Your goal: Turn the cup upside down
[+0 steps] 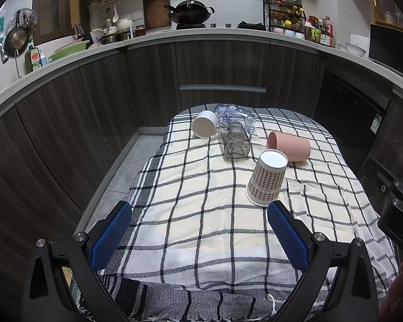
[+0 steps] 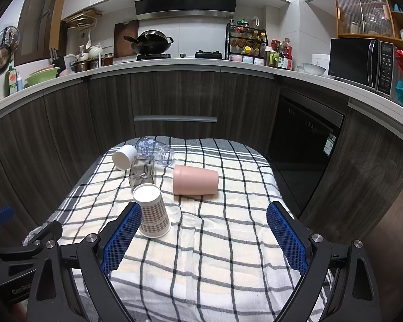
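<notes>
Checked paper cup (image 1: pixel 266 179) (image 2: pixel 152 210) upside down on cloth, white base up.

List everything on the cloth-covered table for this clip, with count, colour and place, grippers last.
checked paper cup: 1, brown-and-white check, standing upside down at the near middle, beside the right gripper's left finger.
pink cup: 1, pink, lying on its side behind the paper cup.
grey glass: 1, smoky clear, on its side, middle back.
clear bottle: 1, transparent with blue print, on its side at the far edge.
white cup: 1, white, tipped over, back left.
checked cloth: 1, cream with black lines, covering the table.
left gripper: 1, black with blue pads, open, empty.
right gripper: 1, same colours, open, empty.
</notes>
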Available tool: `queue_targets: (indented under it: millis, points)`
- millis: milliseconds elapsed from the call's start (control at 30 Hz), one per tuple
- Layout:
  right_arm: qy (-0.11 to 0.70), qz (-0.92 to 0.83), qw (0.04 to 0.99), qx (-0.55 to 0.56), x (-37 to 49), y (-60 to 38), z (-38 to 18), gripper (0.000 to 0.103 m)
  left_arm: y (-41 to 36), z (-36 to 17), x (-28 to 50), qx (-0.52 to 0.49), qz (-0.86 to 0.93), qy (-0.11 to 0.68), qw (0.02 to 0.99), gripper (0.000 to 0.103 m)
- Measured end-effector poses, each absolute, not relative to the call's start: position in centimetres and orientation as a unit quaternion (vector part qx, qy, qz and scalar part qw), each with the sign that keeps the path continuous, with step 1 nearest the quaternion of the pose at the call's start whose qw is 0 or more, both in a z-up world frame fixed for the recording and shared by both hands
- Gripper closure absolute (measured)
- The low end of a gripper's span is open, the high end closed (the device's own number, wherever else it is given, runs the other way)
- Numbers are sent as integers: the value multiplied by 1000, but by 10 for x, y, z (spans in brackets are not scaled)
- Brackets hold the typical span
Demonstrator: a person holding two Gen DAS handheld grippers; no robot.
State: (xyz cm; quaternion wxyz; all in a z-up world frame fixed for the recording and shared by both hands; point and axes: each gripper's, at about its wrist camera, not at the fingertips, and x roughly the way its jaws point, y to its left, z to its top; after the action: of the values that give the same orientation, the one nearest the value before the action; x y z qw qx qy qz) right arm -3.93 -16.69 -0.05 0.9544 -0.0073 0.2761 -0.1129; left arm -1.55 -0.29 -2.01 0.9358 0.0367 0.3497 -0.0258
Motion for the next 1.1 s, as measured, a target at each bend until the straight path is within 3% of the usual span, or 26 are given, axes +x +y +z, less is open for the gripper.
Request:
queue_targets:
  millis: [1100]
  points:
    - [273,-113,955,-4,-41,-164,0,9,-3,-14,-21,30,-25,331,943,0]
